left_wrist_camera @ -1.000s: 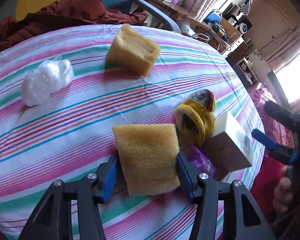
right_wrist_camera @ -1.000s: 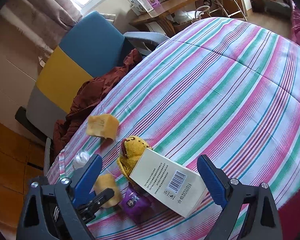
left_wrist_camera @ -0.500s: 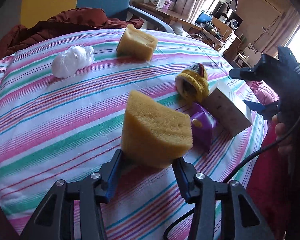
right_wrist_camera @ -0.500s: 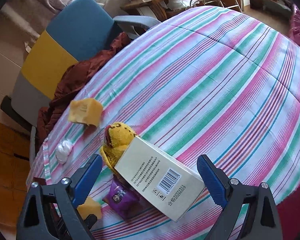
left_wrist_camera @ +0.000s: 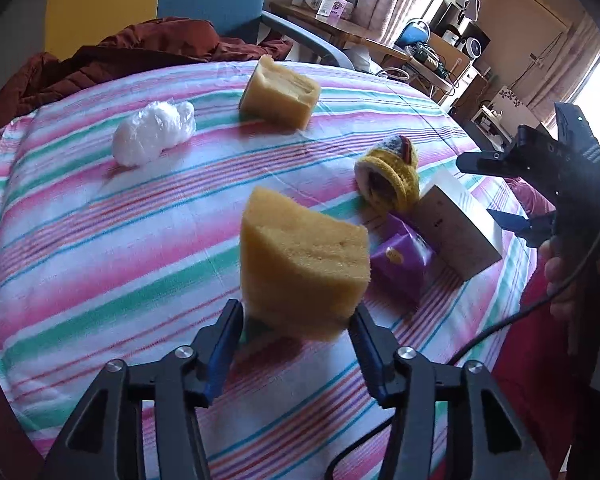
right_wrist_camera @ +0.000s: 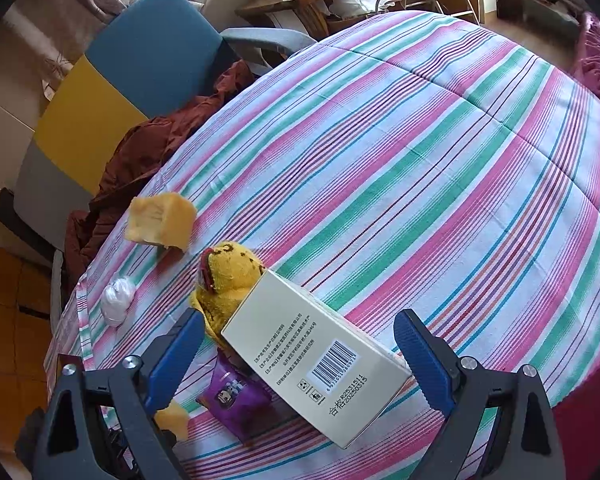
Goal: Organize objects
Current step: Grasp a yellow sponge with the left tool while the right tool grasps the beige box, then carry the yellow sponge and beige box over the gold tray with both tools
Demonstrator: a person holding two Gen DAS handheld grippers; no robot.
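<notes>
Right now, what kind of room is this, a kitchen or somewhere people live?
Probably a lived-in room at home, maybe a bedroom or living room. A striped cloth covers the surface, a blue and yellow armchair holds a dark red jacket, and a cluttered wooden desk stands by curtains.

white box (right_wrist_camera: pixel 320 364) printed 合格 (barcode above), R2531511, 20250315

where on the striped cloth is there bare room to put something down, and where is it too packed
Widest free patch: the striped cloth beyond the white box, out to the far edge. A smaller one lies between the plastic wad, the far sponge and the near sponge. Crowded: near sponge, purple packet, yellow plush and box huddle together.
</notes>
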